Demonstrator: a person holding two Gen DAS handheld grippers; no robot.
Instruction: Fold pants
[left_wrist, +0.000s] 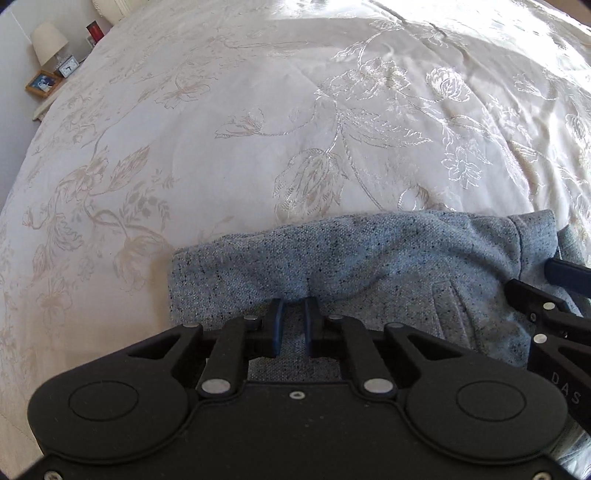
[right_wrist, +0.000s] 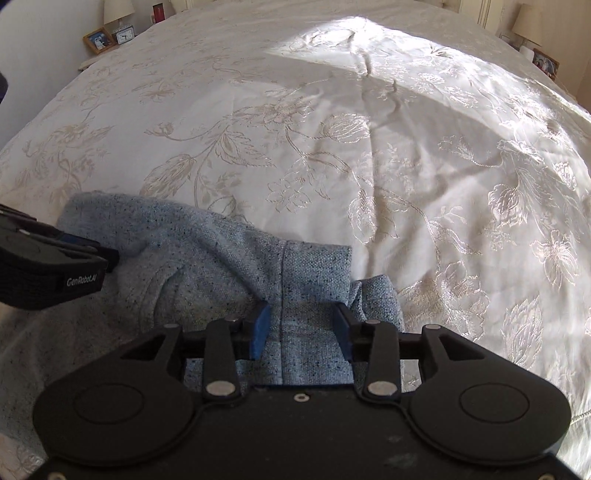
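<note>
Pants (left_wrist: 369, 266), blue-grey speckled fabric, lie bunched on bed (left_wrist: 221, 129) at 6 o'clock edge of both views. Left claw (left_wrist: 294, 308) nearly clenched, narrow gap between fingers, small ridge of pants fabric rising at fingertips; true pinch cannot tell. Right claw (right_wrist: 301, 315) released, fingers wide apart (pants seam runs between them, pads not pressing). Lamp (left_wrist: 48, 40), clock (left_wrist: 68, 67), photo frame (left_wrist: 43, 84) at 10 o'clock on nightstand.
</note>
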